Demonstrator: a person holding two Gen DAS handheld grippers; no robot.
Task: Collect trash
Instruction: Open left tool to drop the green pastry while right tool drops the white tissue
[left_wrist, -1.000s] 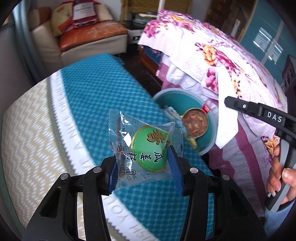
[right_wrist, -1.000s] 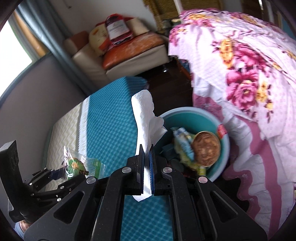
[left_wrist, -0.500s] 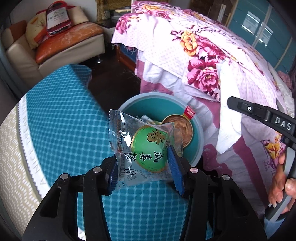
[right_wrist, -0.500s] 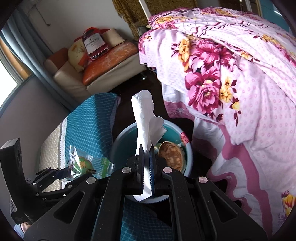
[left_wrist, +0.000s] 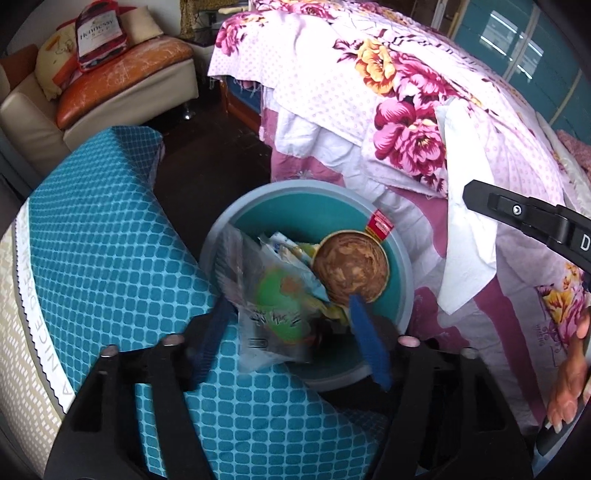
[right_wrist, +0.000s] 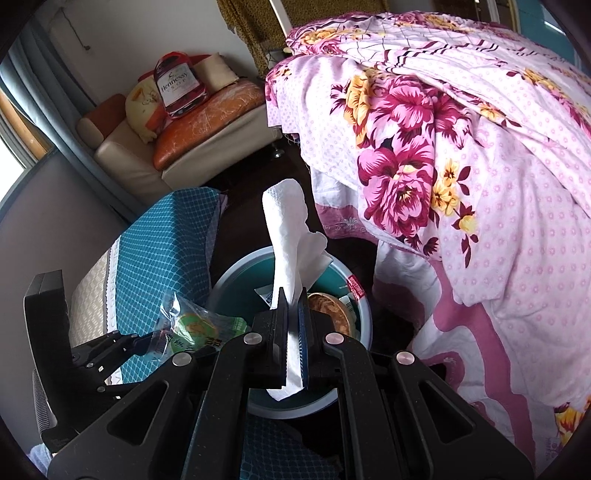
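A teal trash bin (left_wrist: 291, 199) stands on the floor and holds wrappers and a brown-stained paper bowl (left_wrist: 351, 266). My left gripper (left_wrist: 291, 332) is open above the bin's near rim. A clear snack wrapper with a green round label (left_wrist: 273, 306) is blurred between its blue pads, loose over the bin. My right gripper (right_wrist: 291, 325) is shut on a white paper tissue (right_wrist: 291, 236) and holds it above the bin (right_wrist: 236, 269). The tissue also shows in the left wrist view (left_wrist: 461, 236). The wrapper (right_wrist: 195, 325) and left gripper appear at the lower left of the right wrist view.
A teal patterned cushion (left_wrist: 103, 229) lies left of the bin. A bed with a pink floral quilt (left_wrist: 406, 110) stands to the right. A sofa (left_wrist: 122, 85) with an orange cushion stands at the back. Dark floor lies between them.
My left gripper has opened over the bin and the snack wrapper is slipping out of it. Both grippers have moved further over the bin. The right gripper still holds the tissue.
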